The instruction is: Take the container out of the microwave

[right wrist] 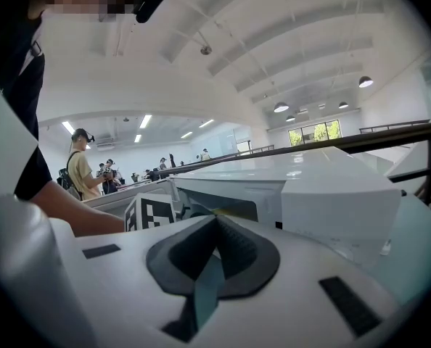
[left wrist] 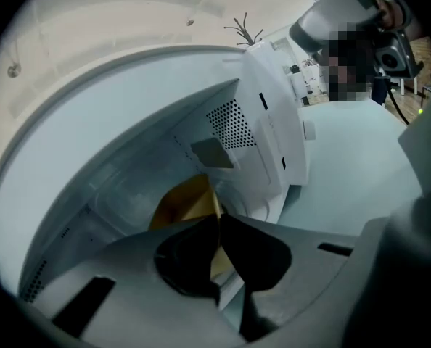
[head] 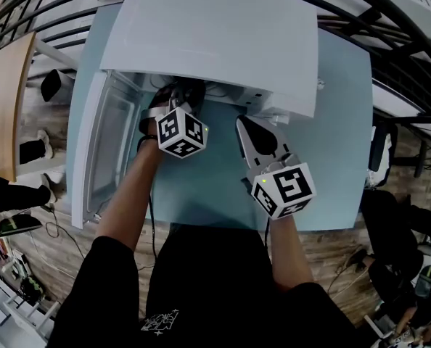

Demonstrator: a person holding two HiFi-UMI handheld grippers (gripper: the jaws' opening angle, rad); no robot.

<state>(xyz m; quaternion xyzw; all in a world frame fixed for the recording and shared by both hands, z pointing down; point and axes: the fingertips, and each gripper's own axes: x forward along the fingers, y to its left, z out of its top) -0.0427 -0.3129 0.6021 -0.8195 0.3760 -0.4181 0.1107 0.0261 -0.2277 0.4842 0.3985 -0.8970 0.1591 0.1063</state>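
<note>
Inside the microwave (head: 223, 35), low in the cavity, sits the container (left wrist: 183, 201). It is yellowish, and only part of it shows past the jaws. The left gripper (left wrist: 219, 220) is in the cavity with its jaws closed on the container's thin edge: yellow shows above and below the spot where the dark pads (left wrist: 190, 256) meet. A perforated vent (left wrist: 234, 124) is on the cavity wall behind the container.

From the head view, the door (head: 92, 143) hangs open to the left. The left gripper's marker cube is at the mouth of the cavity, with the forearm (head: 132, 194) trailing back from it. The microwave stands on a pale blue table (head: 215, 187).

The right gripper (right wrist: 215, 220) is outside, in front of the microwave's right half and above the table. Its jaws are together at the tips with nothing between them. Far behind, in the right gripper view, a person in a yellow shirt (right wrist: 81, 169) stands among others.
</note>
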